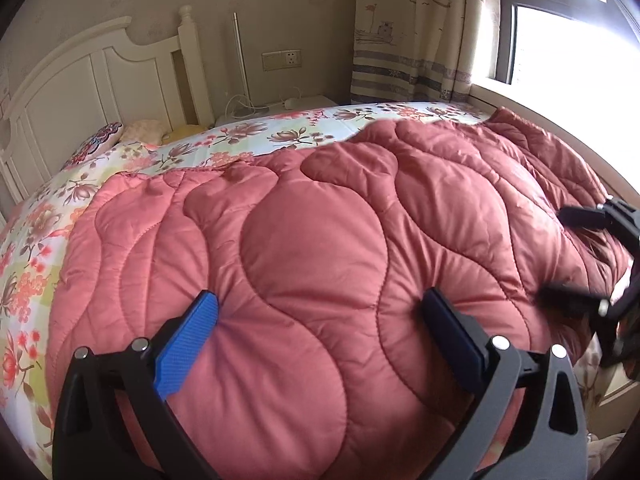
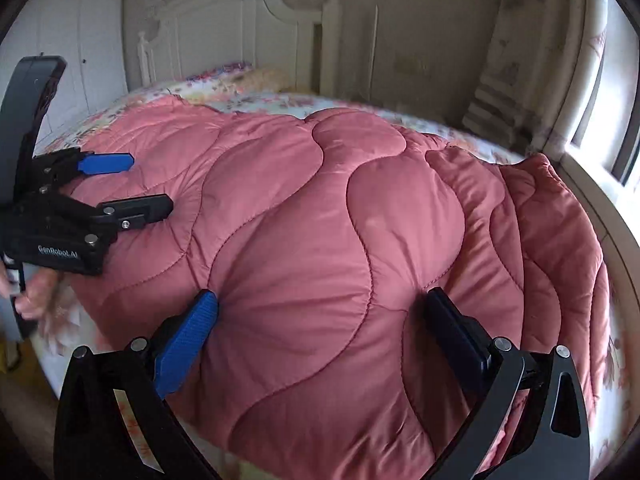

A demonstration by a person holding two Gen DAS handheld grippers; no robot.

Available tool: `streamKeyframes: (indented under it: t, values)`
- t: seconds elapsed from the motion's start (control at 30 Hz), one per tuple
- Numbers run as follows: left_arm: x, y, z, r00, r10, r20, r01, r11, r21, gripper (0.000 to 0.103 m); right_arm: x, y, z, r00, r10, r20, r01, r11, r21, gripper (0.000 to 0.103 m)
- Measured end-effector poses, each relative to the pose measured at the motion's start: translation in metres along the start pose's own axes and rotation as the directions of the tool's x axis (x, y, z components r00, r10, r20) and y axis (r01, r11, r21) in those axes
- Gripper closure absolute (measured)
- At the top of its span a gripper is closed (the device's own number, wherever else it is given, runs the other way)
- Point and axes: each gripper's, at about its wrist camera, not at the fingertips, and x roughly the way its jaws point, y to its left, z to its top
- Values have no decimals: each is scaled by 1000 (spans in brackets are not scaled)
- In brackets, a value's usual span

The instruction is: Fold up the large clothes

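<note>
**Q:** Where did the thing lie relative to my tongs?

**A:** The salmon-pink quilted padded comforter (image 1: 320, 248) lay straight ahead of and under both tongs, spread in a thick folded bundle over the bed with the floral-print sheet (image 1: 36, 240). Its long axis ran side to side across my view, roughly along the near edge of the bed. The white wooden headboard (image 1: 80, 80) sat beyond it, to my left.

**Q:** Which was nearer to what?

**A:** My left tongs (image 1: 320, 320) were over the middle-left stretch. My right tongs (image 2: 320, 320) were toward the end by the window, where stacked layers of the fold showed at the edge. Each was nearest its own end, so I judged the next fold would need both ends taken together.

**Q:** State of the left one?

**A:** Spread wide. The blue textured pad (image 1: 188, 344) and the dark pad opposite pressed into the fabric, dimpling it, with nothing pinched between them.

**Q:** And the right?

**A:** Same, wide apart, both tips dented into the comforter, gripping nothing. From the right wrist view I saw my left tongs (image 2: 136, 184) out to the side, also spread, lying on the fabric, with a bit of my hand (image 2: 36, 296) behind.

**Q:** Fold finished?

**A:** Judged not; the bundle looked too bulky.
</note>
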Motion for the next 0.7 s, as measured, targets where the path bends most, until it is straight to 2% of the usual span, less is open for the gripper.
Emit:
streamKeyframes:
  t: [0.13, 0.17, 0.23, 0.27, 0.33, 0.4, 0.47, 0.6, 0.7]
  values:
    - [-20, 31, 2, 999, 35, 39, -31, 994, -102, 2, -18, -30, 11, 993, -109, 41, 107, 993, 43, 5]
    - [-17, 40, 0, 998, 66, 21, -63, 991, -121, 2, -24, -38, 8, 992, -116, 44, 113, 991, 65, 5]
    - [-2, 53, -7, 990, 139, -33, -142, 982, -125, 2, -22, -50, -5, 992, -125, -10, 126, 988, 92, 5]
    - [1, 56, -9, 990, 135, -33, -138, 982, -127, 2, -11, -52, -10, 990, -135, -45, 139, 986, 97, 5]
    - [4, 56, -9, 989, 138, -45, -143, 982, -123, 2, -15, -54, -17, 994, -105, -37, 110, 983, 147, 5]
    - [5, 52, -6, 984, 167, -64, -173, 978, -112, 2, -12, -55, -14, 993, -113, -42, 119, 978, 173, 4]
    - [6, 51, -8, 983, 173, -63, -179, 977, -116, 2, -11, -51, -4, 991, -129, -42, 134, 976, 172, 5]
    - [8, 50, -9, 983, 170, -64, -176, 977, -120, 2, -32, -55, 36, 988, -132, 74, 116, 974, 193, 5]
    - [7, 49, -7, 984, 167, -70, -174, 977, -120, 2, -23, -63, 74, 977, -195, 87, 175, 964, 198, 5]
